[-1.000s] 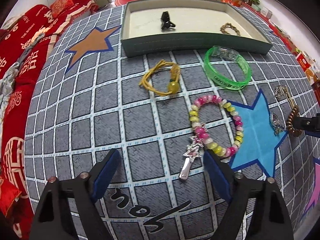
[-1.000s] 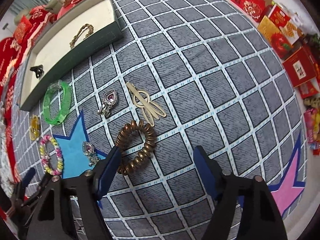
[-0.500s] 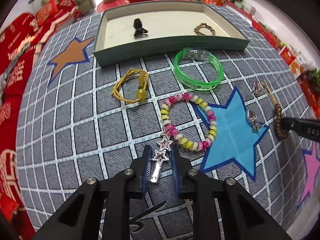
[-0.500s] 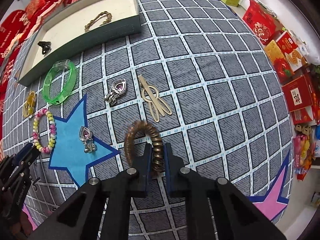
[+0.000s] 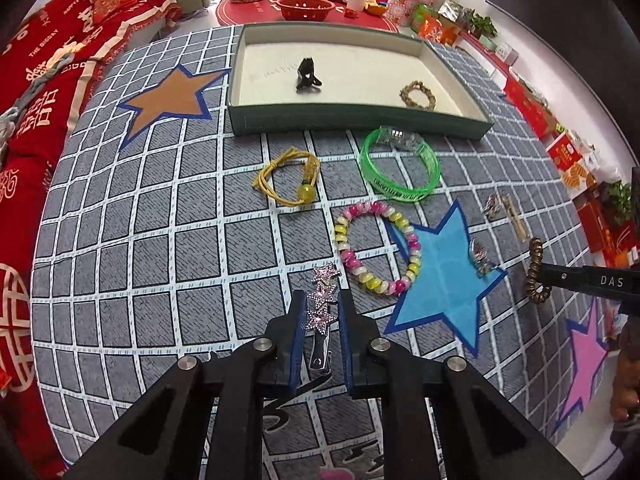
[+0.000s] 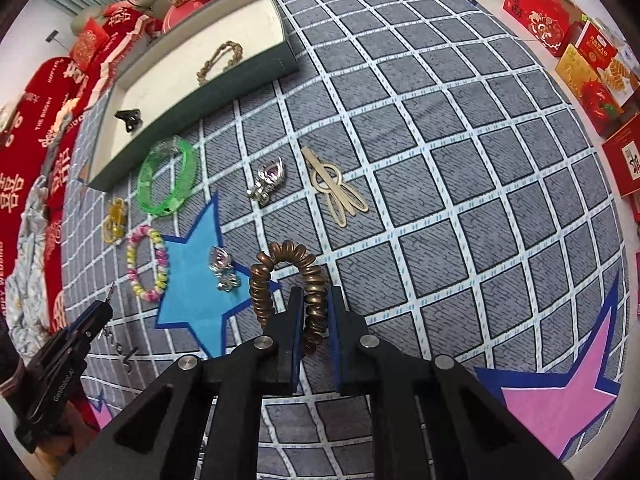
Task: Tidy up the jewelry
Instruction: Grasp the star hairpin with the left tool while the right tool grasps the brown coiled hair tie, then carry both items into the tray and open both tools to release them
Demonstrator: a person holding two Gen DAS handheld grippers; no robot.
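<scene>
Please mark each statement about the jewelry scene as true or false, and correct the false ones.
1. The left gripper holds a star hair clip. True; its jaws are closing on it.
2. The right gripper is empty. False: it is shut on the brown coil hair tie.
3. The green bangle lies inside the tray. False: it lies on the mat in front of the tray.
4. A black clip is in the tray. True.
5. The beaded bracelet is all blue. False: its beads are pink, yellow and white.
</scene>
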